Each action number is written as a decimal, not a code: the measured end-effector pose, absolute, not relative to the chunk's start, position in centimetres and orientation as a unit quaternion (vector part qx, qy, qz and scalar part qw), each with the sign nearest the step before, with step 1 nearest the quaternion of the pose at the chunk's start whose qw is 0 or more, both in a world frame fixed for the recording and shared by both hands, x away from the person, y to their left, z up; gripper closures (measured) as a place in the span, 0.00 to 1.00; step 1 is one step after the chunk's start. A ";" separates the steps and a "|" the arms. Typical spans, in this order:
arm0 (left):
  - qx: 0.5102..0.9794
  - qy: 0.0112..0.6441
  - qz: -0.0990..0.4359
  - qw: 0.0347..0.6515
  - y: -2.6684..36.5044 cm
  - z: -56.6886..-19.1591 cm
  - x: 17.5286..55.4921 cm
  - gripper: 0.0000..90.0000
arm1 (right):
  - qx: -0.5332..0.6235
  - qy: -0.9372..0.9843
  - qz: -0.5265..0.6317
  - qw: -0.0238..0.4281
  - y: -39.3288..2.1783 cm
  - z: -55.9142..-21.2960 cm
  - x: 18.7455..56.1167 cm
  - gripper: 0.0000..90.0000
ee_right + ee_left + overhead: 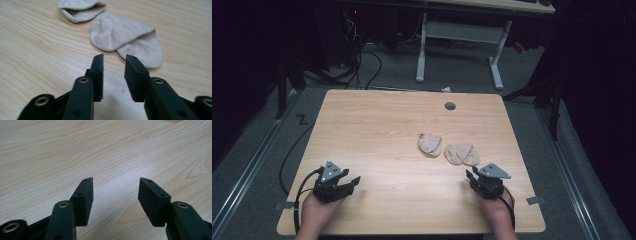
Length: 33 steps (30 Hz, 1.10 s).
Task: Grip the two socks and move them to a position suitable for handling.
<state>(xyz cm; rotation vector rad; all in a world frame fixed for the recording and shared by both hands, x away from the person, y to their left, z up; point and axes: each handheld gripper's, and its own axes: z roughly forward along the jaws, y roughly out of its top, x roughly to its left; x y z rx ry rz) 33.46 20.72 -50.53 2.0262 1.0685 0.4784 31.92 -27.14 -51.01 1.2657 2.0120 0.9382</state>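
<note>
Two beige socks lie on the wooden table [377, 130]. One sock [430, 144] is folded left of the other sock [461, 154]. In the right gripper view the nearer sock [125, 37] lies just ahead of the jaws and the farther sock [81, 8] sits at the top. My right gripper [473, 176] rests near the table's front right, open with a narrow gap and nothing between its jaws; it is also seen as my right gripper [114, 60]. My left gripper [352, 181] sits at the front left, open wide over bare wood, as my left gripper [116, 182] shows.
A round grey grommet [450, 106] sits near the table's far edge. Behind the table stand a white desk frame [459, 35] and cables [367, 60] on the grey floor. Metal rails run along both sides of the table.
</note>
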 end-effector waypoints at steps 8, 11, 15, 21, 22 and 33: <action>0.793 0.414 0.204 0.399 20.6 -49.7 32.8 0.58 | 0.463 0.758 0.357 0.287 -26.7 -50.4 33.1 0.98; 0.791 0.413 0.202 0.404 20.4 -49.5 32.7 0.56 | 0.474 0.749 0.362 0.288 -27.2 -49.9 34.5 1.00; 0.791 0.405 0.203 0.412 20.2 -49.5 32.4 0.54 | 0.483 0.748 0.354 0.287 -27.7 -49.8 36.3 1.00; 0.804 0.403 0.194 0.391 20.3 -50.2 32.5 0.57 | 0.497 0.746 0.344 0.280 -28.4 -50.2 38.4 1.00; 0.804 0.403 0.194 0.391 20.3 -50.2 32.5 0.58 | 0.497 0.746 0.344 0.280 -28.4 -50.2 38.4 1.00; 0.806 0.401 0.191 0.390 20.4 -50.8 32.6 0.56 | 0.495 0.764 0.319 0.266 -27.8 -51.5 39.1 0.99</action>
